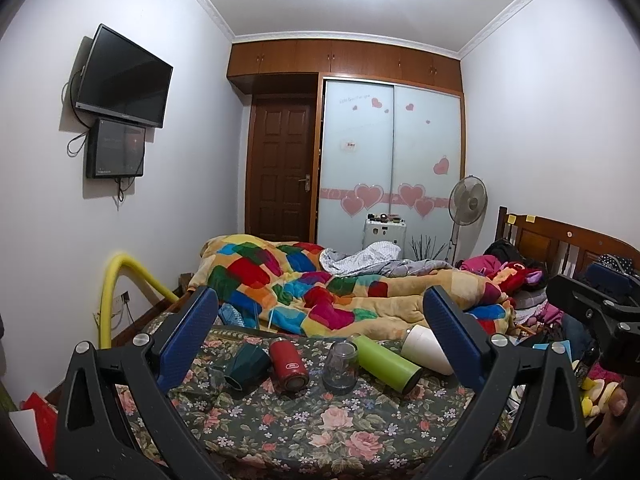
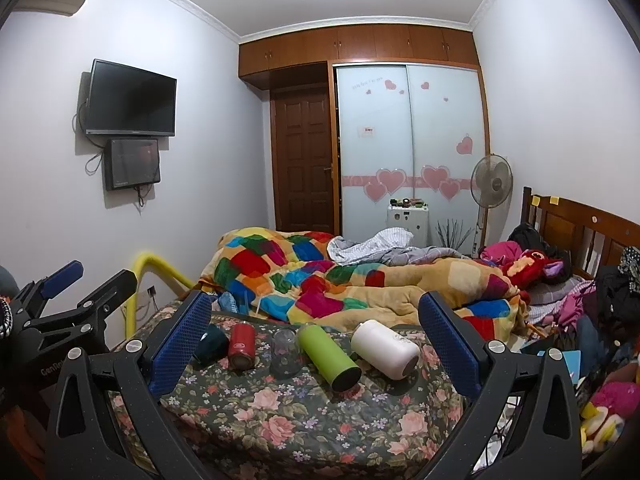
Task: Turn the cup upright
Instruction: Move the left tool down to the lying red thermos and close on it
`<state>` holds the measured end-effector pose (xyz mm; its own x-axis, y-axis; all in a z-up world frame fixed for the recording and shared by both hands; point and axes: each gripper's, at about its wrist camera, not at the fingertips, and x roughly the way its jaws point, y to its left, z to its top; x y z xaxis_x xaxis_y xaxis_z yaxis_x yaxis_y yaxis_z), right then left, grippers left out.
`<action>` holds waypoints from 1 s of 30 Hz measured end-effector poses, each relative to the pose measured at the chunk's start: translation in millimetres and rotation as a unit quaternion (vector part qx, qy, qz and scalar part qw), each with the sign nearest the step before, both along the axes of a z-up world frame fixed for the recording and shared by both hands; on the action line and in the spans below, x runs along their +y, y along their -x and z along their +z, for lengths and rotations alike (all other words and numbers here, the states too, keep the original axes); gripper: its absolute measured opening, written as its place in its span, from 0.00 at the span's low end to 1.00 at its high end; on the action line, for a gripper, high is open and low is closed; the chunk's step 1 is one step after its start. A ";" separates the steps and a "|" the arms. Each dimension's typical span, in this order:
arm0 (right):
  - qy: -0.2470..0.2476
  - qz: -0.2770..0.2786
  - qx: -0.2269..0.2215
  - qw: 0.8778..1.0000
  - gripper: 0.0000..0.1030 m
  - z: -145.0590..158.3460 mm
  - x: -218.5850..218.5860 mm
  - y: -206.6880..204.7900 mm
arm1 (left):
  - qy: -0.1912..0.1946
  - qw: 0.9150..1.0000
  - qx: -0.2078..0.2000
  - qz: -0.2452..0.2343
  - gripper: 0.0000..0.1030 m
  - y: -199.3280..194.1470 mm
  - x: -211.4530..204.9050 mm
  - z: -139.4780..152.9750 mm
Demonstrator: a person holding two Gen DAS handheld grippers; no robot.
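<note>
Several cups lie in a row on the floral bedspread (image 1: 280, 432). From the left: a dark green mug (image 1: 244, 366) on its side, a red bottle (image 1: 288, 366), a clear glass cup (image 1: 340, 366) standing mouth down, a lime green tumbler (image 1: 386, 362) on its side and a white cup (image 1: 426, 348) on its side. The same row shows in the right wrist view: mug (image 2: 212, 342), red bottle (image 2: 242, 346), glass (image 2: 286, 354), green tumbler (image 2: 328, 356), white cup (image 2: 384, 348). My left gripper (image 1: 320, 336) and right gripper (image 2: 316, 338) are open and empty, held back from the cups.
A colourful patchwork quilt (image 1: 320, 288) is heaped behind the cups. A yellow padded rail (image 1: 116, 280) stands at the bed's left. Clothes and toys (image 2: 580, 300) pile at the right by the wooden headboard (image 2: 580, 224). A fan (image 2: 491, 186) and wardrobe (image 2: 408, 140) stand behind.
</note>
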<state>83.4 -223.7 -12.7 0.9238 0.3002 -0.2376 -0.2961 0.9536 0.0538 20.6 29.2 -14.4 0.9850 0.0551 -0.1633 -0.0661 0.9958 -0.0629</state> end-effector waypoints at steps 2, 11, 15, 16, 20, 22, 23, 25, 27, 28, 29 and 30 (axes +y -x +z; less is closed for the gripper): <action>0.001 0.000 0.004 1.000 1.00 -0.6 -0.6 -2.4 | 0.001 1.000 0.005 0.003 1.00 -4.5 1.6 -1.0; 0.004 -0.003 0.031 1.000 1.00 -8.1 -2.7 -23.3 | 0.005 0.997 0.076 0.017 1.00 -54.1 11.7 -29.9; 0.004 -0.007 0.054 0.999 1.00 -17.5 -5.9 -42.1 | 0.001 0.990 0.139 0.015 1.00 -101.2 18.5 -61.5; 0.004 -0.007 0.059 0.998 1.00 -19.6 -5.6 -45.7 | 0.002 0.988 0.155 0.014 1.00 -111.9 19.6 -69.1; 0.007 -0.013 0.085 0.996 1.00 -31.8 -9.4 -68.0 | 0.010 0.972 0.232 0.013 1.00 -166.4 32.2 -115.2; 0.007 -0.015 0.100 0.995 1.00 -38.9 -11.6 -78.9 | 0.003 0.964 0.266 0.021 0.93 -190.3 36.7 -141.8; 0.007 -0.017 0.108 0.994 1.00 -42.5 -12.7 -84.4 | 0.002 0.960 0.278 0.023 0.88 -198.5 38.1 -151.9; 0.007 -0.020 0.122 0.992 1.00 -49.3 -15.2 -95.9 | 0.010 0.952 0.305 0.024 0.84 -215.3 43.3 -170.4; 0.006 -0.023 0.133 0.991 1.00 -56.6 -16.7 -104.7 | 0.027 0.944 0.327 0.026 0.80 -233.3 49.2 -189.5; 0.006 -0.026 0.141 0.990 1.00 -61.2 -18.8 -111.0 | 0.032 0.942 0.334 0.027 0.79 -238.9 51.3 -194.9; 0.006 -0.029 0.147 0.989 1.00 -64.2 -19.4 -115.6 | 0.039 0.939 0.340 0.029 0.79 -247.0 53.9 -201.5; 0.005 -0.031 0.152 0.988 1.00 -67.9 -20.7 -120.0 | 0.046 0.937 0.345 0.032 0.79 -254.9 56.1 -207.4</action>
<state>203.4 -244.3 -80.5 0.8252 0.2420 -0.5103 -0.2094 0.9702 0.1215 275.5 85.3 -221.8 0.6390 0.0651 -0.7665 -0.1816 0.9810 -0.0681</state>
